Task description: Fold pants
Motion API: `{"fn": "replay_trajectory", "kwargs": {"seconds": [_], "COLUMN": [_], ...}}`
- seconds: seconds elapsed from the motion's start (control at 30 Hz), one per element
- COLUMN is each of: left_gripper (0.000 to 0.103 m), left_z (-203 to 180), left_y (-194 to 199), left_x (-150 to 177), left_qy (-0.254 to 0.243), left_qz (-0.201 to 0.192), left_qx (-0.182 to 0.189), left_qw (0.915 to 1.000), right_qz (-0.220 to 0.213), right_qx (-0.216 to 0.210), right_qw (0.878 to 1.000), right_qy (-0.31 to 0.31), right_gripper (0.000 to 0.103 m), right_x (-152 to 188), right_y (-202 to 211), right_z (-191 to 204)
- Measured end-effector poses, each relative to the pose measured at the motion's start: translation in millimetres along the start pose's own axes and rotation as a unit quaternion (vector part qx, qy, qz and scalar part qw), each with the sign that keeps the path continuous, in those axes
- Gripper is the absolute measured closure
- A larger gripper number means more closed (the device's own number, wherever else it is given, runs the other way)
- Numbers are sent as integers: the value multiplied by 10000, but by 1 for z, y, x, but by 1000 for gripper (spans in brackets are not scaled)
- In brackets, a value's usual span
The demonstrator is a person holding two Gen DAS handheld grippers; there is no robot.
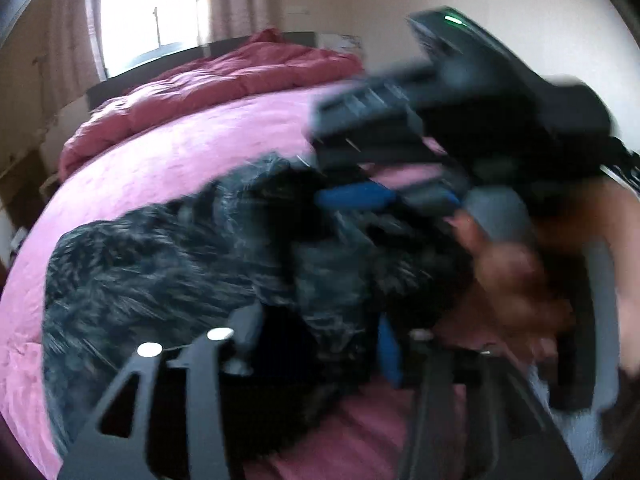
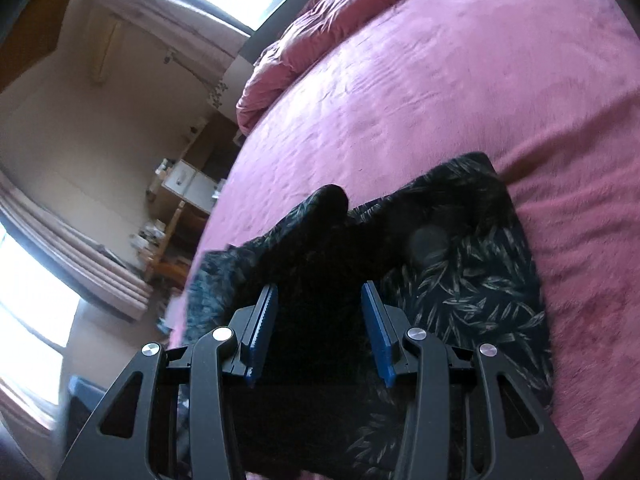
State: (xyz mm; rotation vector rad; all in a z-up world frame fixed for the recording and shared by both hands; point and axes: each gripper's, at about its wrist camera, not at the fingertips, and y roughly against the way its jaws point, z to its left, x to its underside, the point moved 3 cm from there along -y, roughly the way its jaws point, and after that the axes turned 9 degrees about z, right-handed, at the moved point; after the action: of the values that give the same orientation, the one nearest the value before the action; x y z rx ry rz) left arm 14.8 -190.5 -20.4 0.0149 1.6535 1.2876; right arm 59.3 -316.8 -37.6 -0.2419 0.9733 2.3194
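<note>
Black pants [image 1: 160, 264] with a pale leaf print lie bunched on the pink bed sheet [image 1: 180, 152]. In the blurred left wrist view my left gripper [image 1: 320, 344] stands open over the near part of the pants, and dark cloth lies between its fingers without being pinched. My right gripper [image 1: 320, 160] reaches in from the upper right, with a hand [image 1: 516, 280] on its grip. In the right wrist view the right gripper [image 2: 320, 320] is shut on a thick dark bunch of the pants [image 2: 472, 280], which rises up between its blue pads [image 2: 378, 332].
A crumpled dark red duvet [image 1: 240, 76] lies at the far end of the bed sheet [image 2: 440, 80]. Bright curtained windows [image 1: 152, 12] stand behind the bed. Beside the bed's left edge is a wooden desk with white drawers [image 2: 188, 184].
</note>
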Motion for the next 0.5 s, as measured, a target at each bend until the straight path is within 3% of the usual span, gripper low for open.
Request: {"fn": "replay_trajectory", "kwargs": {"seconds": [0.13, 0.27, 0.4, 0.5], "left_gripper": [54, 52, 45, 43], "left_z": [-5, 23, 61, 88], "left_y": [27, 67, 93, 103], "left_x": [10, 25, 47, 74], "left_qy": [-154, 233, 562, 819], "left_qz": [-229, -531, -633, -518], "left_qx": [32, -159, -477, -708], "left_qw": [9996, 9982, 9953, 9928], "right_qz": [-72, -18, 223, 396], "right_qx": [-488, -936, -840, -449], "right_qw": [9977, 9936, 9957, 9980], "right_qy": [-474, -639, -310, -193], "right_gripper": [53, 45, 45, 45], "right_x": [-2, 1, 7, 12], "right_y": [12, 16, 11, 4], "right_z": [-15, -18, -4, -1]}}
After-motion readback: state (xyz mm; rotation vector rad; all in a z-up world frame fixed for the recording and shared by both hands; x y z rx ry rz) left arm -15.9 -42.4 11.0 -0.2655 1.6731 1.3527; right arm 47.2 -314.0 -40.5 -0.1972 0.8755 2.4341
